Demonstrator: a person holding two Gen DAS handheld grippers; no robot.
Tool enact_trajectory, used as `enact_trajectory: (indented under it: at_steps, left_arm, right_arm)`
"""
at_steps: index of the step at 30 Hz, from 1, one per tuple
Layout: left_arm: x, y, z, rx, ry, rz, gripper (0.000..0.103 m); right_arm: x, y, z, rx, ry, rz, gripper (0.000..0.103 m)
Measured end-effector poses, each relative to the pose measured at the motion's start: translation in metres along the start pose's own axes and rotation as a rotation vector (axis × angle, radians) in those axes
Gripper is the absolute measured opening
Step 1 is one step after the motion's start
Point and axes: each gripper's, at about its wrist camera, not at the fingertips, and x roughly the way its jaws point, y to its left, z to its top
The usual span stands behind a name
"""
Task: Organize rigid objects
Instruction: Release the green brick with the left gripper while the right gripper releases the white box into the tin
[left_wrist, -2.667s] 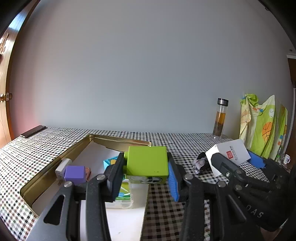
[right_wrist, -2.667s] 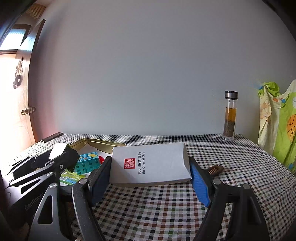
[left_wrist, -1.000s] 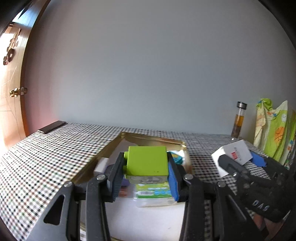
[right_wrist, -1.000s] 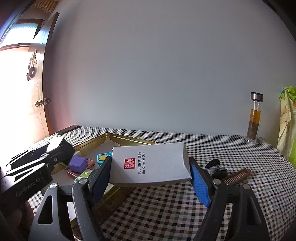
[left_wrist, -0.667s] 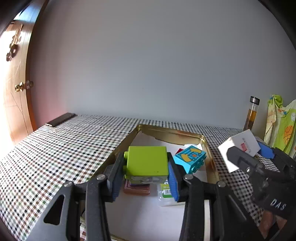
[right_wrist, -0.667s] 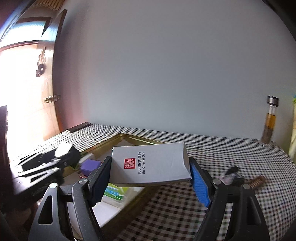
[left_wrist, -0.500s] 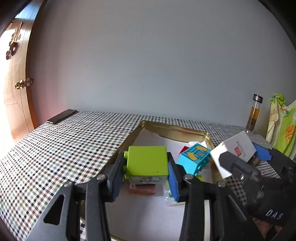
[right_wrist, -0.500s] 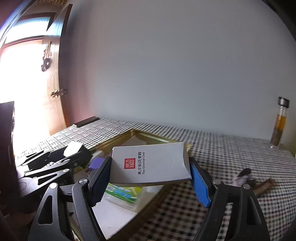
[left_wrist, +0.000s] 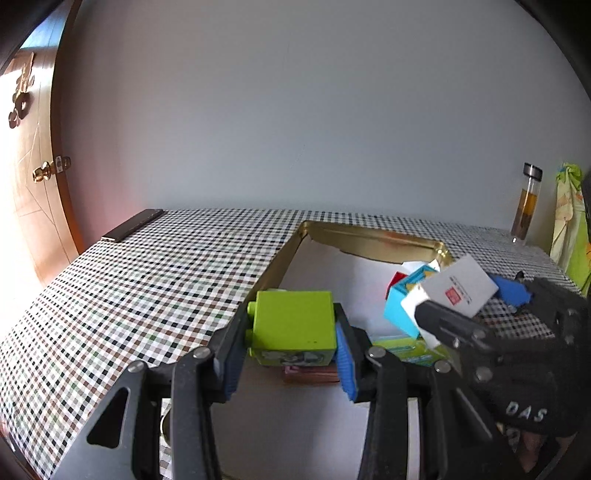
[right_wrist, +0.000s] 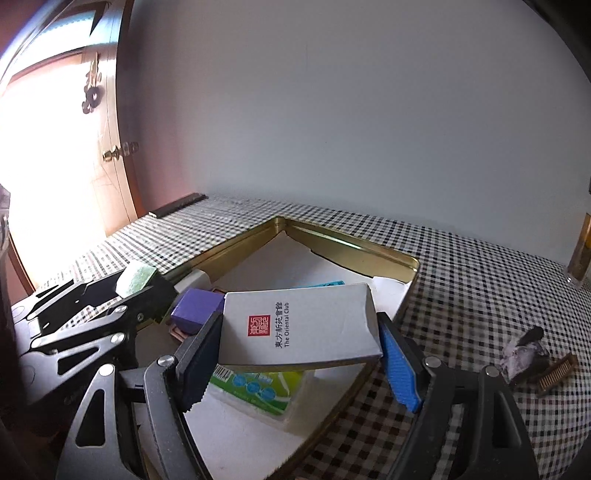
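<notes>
My left gripper is shut on a lime-green toy block and holds it above the near left part of the gold metal tray. My right gripper is shut on a grey-white card box with a red seal, hovering over the tray's right half. In the left wrist view the right gripper with that box comes in from the right. In the tray lie a turquoise block, a purple box and a green-white packet.
The tray sits on a checked tablecloth. A dark flat bar lies at the far left edge. A glass bottle of amber liquid stands at the back right. A small comb and a dark clip lie right of the tray.
Both grippers have swung left and tilted downward with their loads, so the tray now lies beneath them. The right gripper with the box has closed in on the left one.
</notes>
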Motion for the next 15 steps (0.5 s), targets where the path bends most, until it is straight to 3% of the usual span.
enact_trajectory:
  at_steps: [7,12,15]
  left_arm:
    - [0.006,0.004,0.002,-0.001,0.009,0.03,0.045]
    - [-0.002,0.007,0.001,-0.028,-0.023,0.049,0.086]
    - [-0.007,0.004,0.001,-0.016,-0.041,0.046,0.098]
  right_arm:
    - [0.021,-0.005,0.015,0.005,0.034,0.024,0.081]
    - [0.018,-0.013,0.015,0.033,0.012,0.013,0.084]
    - [0.01,-0.023,0.013,0.067,-0.014,0.005,0.093]
